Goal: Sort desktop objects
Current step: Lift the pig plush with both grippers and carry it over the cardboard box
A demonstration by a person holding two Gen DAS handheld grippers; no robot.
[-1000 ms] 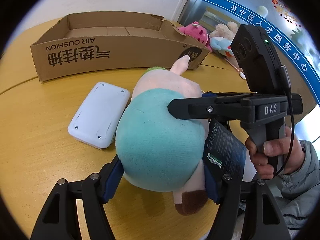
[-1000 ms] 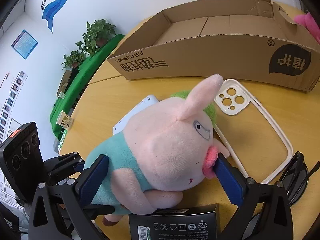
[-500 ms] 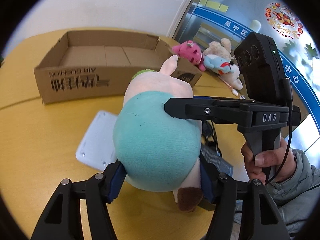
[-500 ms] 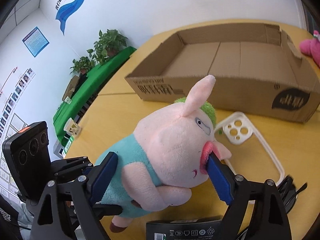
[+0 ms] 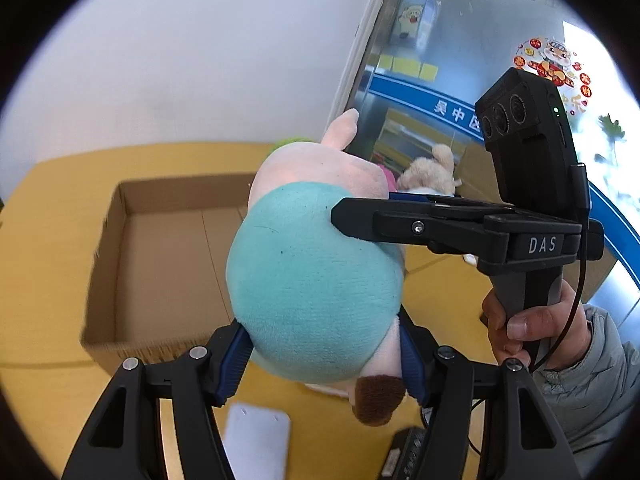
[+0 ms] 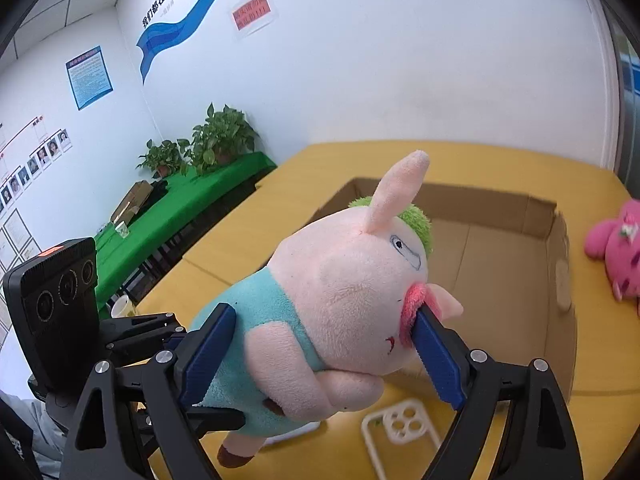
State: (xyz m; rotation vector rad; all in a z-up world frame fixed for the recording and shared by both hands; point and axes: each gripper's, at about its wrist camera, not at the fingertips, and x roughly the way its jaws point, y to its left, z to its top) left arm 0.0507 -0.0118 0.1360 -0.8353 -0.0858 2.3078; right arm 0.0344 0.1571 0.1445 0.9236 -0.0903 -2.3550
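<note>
Plush pig (image 5: 316, 280) is held in the air above the near wall of the cardboard box (image 5: 160, 256). Left gripper (image 5: 324, 364) is clamped on its teal rump; right gripper (image 6: 324, 344) is clamped back-to-snout. Long axis runs feet at 6 o'clock, head at 12 in the left view; snout points to 3 o'clock in the right view.

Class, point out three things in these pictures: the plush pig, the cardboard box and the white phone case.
plush pig (image 6: 344, 292): right wrist view, on its pink cheek.
cardboard box (image 5: 168, 264): left wrist view, on its inner floor.
white phone case (image 6: 400, 424): right wrist view, on the camera cutout corner.
</note>
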